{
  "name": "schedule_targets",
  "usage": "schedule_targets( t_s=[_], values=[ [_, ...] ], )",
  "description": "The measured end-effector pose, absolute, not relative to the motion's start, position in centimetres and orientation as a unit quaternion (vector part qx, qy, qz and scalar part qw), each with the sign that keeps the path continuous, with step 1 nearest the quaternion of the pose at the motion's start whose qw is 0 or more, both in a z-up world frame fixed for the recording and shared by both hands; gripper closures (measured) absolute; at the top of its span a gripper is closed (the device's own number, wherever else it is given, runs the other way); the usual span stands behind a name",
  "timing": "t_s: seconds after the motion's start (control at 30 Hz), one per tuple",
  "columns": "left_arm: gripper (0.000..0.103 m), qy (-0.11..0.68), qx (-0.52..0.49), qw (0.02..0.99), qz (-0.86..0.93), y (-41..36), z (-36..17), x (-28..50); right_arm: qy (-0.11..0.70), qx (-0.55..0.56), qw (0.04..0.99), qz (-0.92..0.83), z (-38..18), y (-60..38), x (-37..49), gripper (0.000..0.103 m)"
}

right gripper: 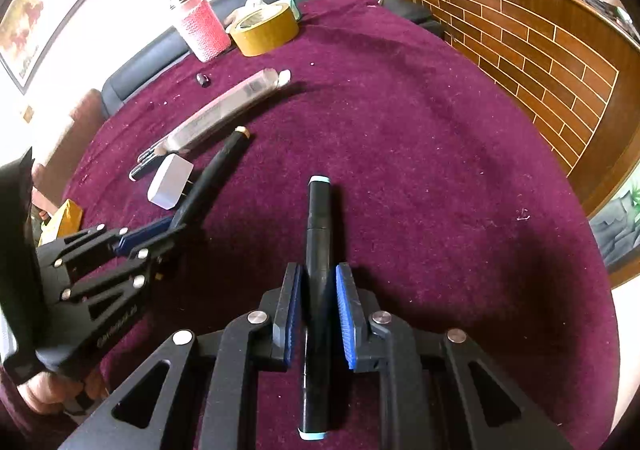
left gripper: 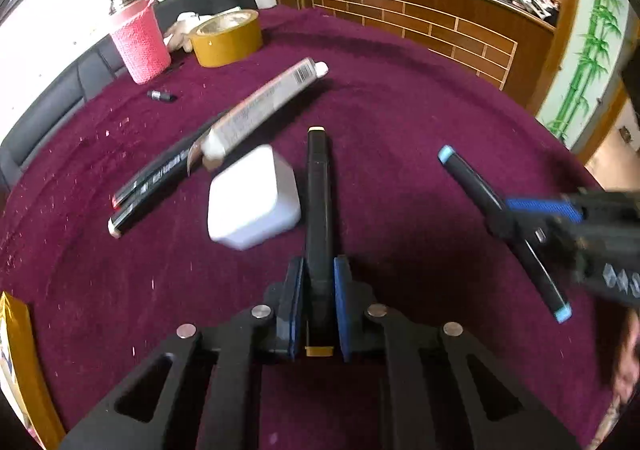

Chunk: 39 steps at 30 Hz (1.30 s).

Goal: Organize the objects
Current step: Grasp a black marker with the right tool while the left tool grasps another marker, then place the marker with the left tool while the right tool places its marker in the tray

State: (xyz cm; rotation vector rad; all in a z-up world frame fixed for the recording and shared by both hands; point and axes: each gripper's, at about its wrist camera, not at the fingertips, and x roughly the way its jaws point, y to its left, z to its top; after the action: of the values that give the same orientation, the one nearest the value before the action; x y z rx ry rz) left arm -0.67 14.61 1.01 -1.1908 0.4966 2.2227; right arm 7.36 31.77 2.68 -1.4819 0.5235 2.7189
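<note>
a pink knit-covered jar (left gripper: 138, 40) stands at the far edge of the maroon tablecloth (left gripper: 400, 122), contents hidden. the left gripper (left gripper: 319, 292) points steeply down, clamped on a black marker with tan caps (left gripper: 318, 186). the right gripper (right gripper: 318, 304) likewise pinches a black marker with light-blue caps (right gripper: 318, 234). both markers sit over the cloth's near middle.

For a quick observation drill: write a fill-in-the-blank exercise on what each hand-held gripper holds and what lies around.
1. The left hand-held gripper is shut on a black marker with ____ end caps.
2. The right hand-held gripper is shut on a black marker with light ____ end caps.
3. The white charger lies on a ____ tablecloth.
4. The tape roll stands beside a ____ knitted-sleeved bottle.

Missing words: yellow; blue; maroon; pink
</note>
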Motion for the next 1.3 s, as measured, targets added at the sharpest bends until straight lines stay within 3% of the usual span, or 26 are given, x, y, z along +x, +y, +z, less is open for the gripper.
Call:
schedule_targets(
  t_s=[0.23, 0.37, 0.6, 0.7, 0.8, 0.93, 1.3],
  values=[
    [0.089, 0.181, -0.466, 0.282, 0.819, 11.4, 1.2, 1.5, 0.181, -0.463, -0.008, 0.868, 2.5, 32.2, 7.5, 0.084],
    [0.089, 0.188, -0.456, 0.266, 0.828, 13.2, 1.1, 0.7, 0.187, -0.462, -0.008, 0.867, 2.6, 32.1, 7.4, 0.076],
    [0.089, 0.211, -0.408, 0.239, 0.855, 14.8, 0.8, 1.4, 0.161, -0.475, 0.014, 0.865, 2.8, 31.0, 6.9, 0.074],
    [0.089, 0.192, -0.415, 0.240, 0.857, 13.7, 1.1, 2.0, 0.129, -0.473, 0.020, 0.871, 2.9, 29.9, 6.8, 0.067],
    [0.089, 0.154, -0.418, 0.239, 0.863, 11.5, 1.8, 2.9, 0.068, -0.471, 0.036, 0.879, 2.7, 28.3, 6.9, 0.069],
    [0.089, 0.100, -0.414, 0.238, 0.873, 8.2, 3.4, 4.3, 0.055, -0.463, 0.044, 0.884, 2.8, 27.7, 7.3, 0.087],
    [0.089, 0.003, -0.388, 0.220, 0.895, 0.3, 6.6, 7.8, 0.140, -0.421, -0.049, 0.895, 5.3, 26.2, 10.0, 0.087]
  ],
)
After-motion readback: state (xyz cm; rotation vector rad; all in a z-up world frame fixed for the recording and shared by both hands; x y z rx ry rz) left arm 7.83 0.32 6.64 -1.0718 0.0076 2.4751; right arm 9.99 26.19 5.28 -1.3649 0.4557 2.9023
